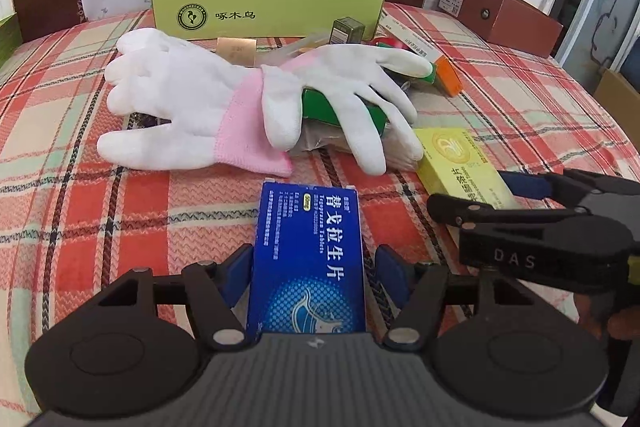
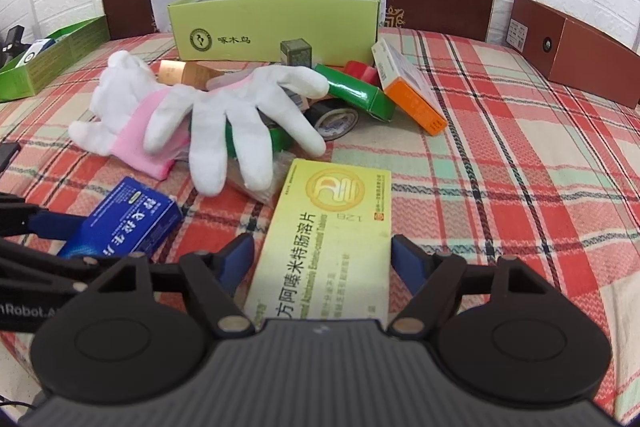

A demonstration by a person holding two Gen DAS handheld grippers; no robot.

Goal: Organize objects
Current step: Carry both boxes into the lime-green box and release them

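Blue box (image 1: 308,259) between spread fingers of left hand-held gripper (image 1: 310,275), long side pointing away toward gloves (image 1: 240,103). Yellow box (image 2: 328,239) likewise between open right hand-held gripper (image 2: 322,263). Bare plaid bed (image 2: 520,187) rightward. Tape roll (image 2: 336,121) seen only from right.

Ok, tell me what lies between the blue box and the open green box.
The white gloves, draped over a pile of small boxes on the plaid cloth; behind them a copper-colored box. Left wrist view shows it.

My left gripper (image 1: 310,269) and right gripper (image 2: 322,261) are both low and level, side by side, w/ jaws spread wide apart.
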